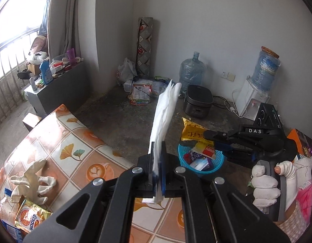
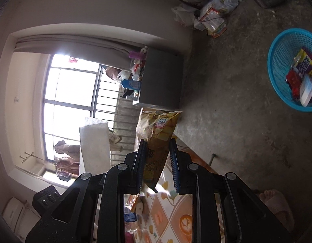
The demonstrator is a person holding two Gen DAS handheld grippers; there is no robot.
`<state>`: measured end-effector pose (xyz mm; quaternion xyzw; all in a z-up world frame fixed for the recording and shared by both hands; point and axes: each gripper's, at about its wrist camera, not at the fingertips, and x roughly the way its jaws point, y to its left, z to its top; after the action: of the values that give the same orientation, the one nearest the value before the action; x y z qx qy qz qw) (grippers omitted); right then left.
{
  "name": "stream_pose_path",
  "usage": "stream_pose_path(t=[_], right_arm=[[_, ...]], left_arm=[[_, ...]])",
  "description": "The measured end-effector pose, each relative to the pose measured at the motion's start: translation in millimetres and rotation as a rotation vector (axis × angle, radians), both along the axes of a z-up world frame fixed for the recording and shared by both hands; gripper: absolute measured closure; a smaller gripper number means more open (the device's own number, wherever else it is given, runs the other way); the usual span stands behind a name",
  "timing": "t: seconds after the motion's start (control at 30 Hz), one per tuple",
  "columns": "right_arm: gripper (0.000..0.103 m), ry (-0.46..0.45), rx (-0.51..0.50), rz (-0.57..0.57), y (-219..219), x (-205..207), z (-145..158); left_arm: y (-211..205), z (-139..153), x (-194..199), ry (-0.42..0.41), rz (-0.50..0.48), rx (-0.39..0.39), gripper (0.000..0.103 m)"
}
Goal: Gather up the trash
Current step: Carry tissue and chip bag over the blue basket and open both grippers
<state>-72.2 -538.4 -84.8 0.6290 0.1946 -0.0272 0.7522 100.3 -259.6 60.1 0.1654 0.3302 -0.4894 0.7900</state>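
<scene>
**Now carrying two pieces of trash above the blue basket**

Here we are holding both grippers over the table edge, each with a piece of trash. Our left gripper [image 1: 158, 162] is clenching a white tissue [image 1: 165, 113], the blue pads pressing flat against it with almost no gap; the tissue is standing up and leaning away from us, its torn top pointing toward the far wall. In the right wrist view the same tissue [image 2: 94, 145] is showing as a pale sheet against the bright window.

Our right gripper [image 2: 158, 162] is grasping a yellow chip bag [image 2: 158, 133], which is sitting between the two fingers with its crumpled open end sticking out beyond the tips. From the left wrist view this gripper [image 1: 198, 138] is reaching in from the right, its handle wrapped by a white-gloved hand [image 1: 267, 182], and the chip bag [image 1: 193, 131] is hanging right over the blue mesh basket [image 1: 220, 160], though we cannot judge the gap between them.

The basket [image 2: 277, 66] is resting on the grey concrete floor [image 1: 119, 119] and is already holding several small packets and boxes. On the tablecloth [image 1: 74, 141] with its ginkgo-leaf tiles, a pair of pale gloves [image 1: 34, 180] and a snack packet [image 1: 31, 218] are lying near the left corner.
</scene>
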Motion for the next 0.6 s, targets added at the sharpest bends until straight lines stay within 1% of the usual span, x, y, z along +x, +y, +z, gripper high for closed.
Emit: stream_pose_path(t=[0.4,0.6], right_arm=[[0.081,0.017,0.075,-0.114,-39.2,-32.4,-32.9],[0.081,0.050,0.090,-0.197,-58.7,-51.4,-48.5]], left_arm=[[-71.3,-30.4,-19.6,0.017,-0.107,0.089,0.100],[-108.8,-48.1,-26.6,0.047,-0.159,0.125,0.100]])
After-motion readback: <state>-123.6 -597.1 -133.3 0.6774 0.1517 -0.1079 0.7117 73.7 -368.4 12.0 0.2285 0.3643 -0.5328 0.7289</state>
